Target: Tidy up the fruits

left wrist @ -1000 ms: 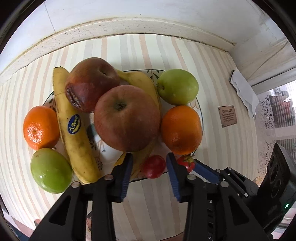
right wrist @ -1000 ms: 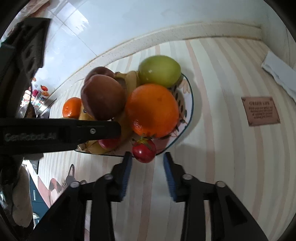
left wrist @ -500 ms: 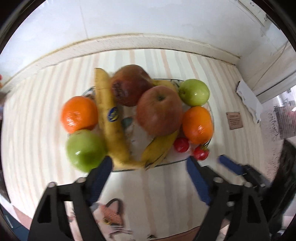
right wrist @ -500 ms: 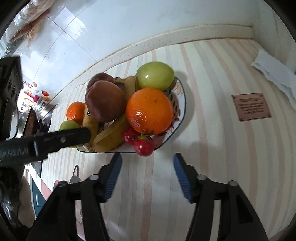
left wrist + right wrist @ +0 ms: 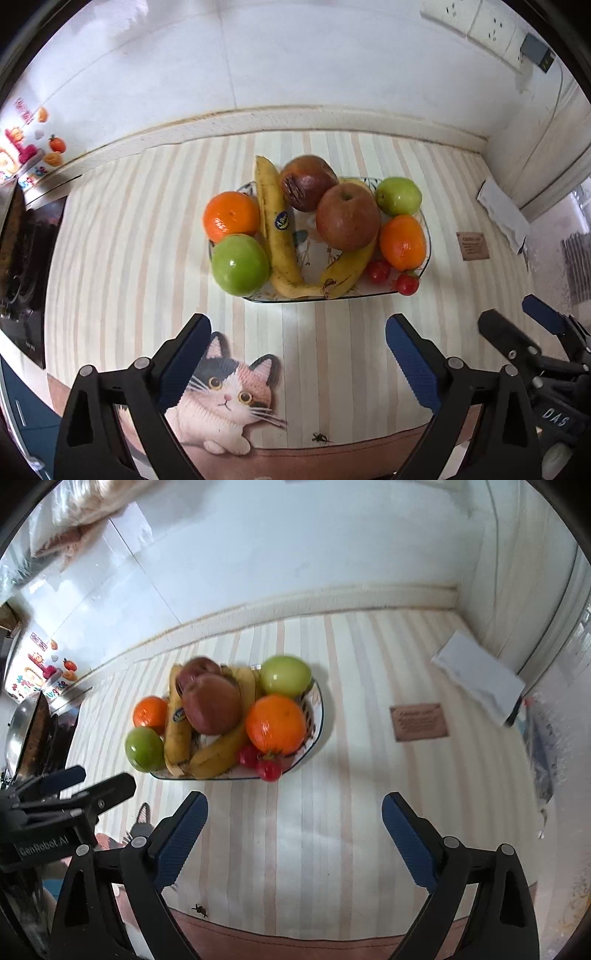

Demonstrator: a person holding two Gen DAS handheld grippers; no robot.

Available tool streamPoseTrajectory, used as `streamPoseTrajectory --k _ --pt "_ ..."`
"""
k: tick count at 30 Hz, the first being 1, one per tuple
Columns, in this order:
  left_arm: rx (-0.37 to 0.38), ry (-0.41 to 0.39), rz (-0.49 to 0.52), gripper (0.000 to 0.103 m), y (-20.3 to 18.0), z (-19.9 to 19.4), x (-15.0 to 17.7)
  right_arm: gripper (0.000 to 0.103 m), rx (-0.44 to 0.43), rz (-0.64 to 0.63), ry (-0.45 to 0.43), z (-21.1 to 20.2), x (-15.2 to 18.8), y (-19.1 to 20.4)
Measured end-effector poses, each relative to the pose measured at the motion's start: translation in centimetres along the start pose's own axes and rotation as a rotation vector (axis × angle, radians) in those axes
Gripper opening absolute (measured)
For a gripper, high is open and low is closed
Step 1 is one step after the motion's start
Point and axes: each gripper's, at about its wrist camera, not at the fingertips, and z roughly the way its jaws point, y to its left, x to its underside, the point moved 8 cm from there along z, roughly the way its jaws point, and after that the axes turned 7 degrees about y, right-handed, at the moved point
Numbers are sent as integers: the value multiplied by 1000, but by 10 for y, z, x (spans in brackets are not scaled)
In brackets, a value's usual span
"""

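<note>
Open striped tablecloth (image 5: 332, 332) lies between two wide-spread grippers and a heaped fruit plate (image 5: 424, 236).

The left gripper (image 5: 297, 345) and right gripper (image 5: 293, 821) both hang with jaws apart and nothing between them, bare cloth ahead. The plate blocks the middle, piled with apples, oranges and bananas (image 5: 277, 236), two small tomatoes (image 5: 406, 283) at its near right rim. Right of it the cloth runs clear to a brown card (image 5: 419, 722) and a folded white paper (image 5: 480, 675) near the wall.
</note>
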Motion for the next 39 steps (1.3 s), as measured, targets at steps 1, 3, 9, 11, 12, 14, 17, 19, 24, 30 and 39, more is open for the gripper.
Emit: streamPoseTrajectory --k 1,3,9,11,12,14,17,19,24,30,39 --pt "-5 -13 -7 97 1 -6 1 98 0 -2 -5 -5 -1 1" --pt "-16 -46 -19 97 3 -22 3 98 -8 -12 -23 -20 -2 4" --pt "-28 -154 -49 97 13 -79 16 98 -7 -46 -70 -66 6 21" --pt "-52 -193 -49 97 17 -101 27 98 0 -49 -104 -88 14 28" --pt "-54 -209 -48 97 18 -110 32 98 0 -49 -121 -99 17 31" --pt "-61 -242 -43 97 22 -129 44 98 13 -50 -155 -123 30 38" --pt "-69 -299 -32 97 30 -161 70 98 24 -44 -202 -157 53 48" --pt "-61 -317 -27 97 35 -175 87 100 27 -40 -232 -179 71 57" --pt "-54 -363 -6 97 48 -208 133 100 39 -29 -300 -234 128 83" --pt "-31 -392 25 97 61 -247 186 101 63 -20 -357 -281 186 112" --pt "-20 -456 18 97 66 -298 237 101 34 -40 -433 -352 249 136"
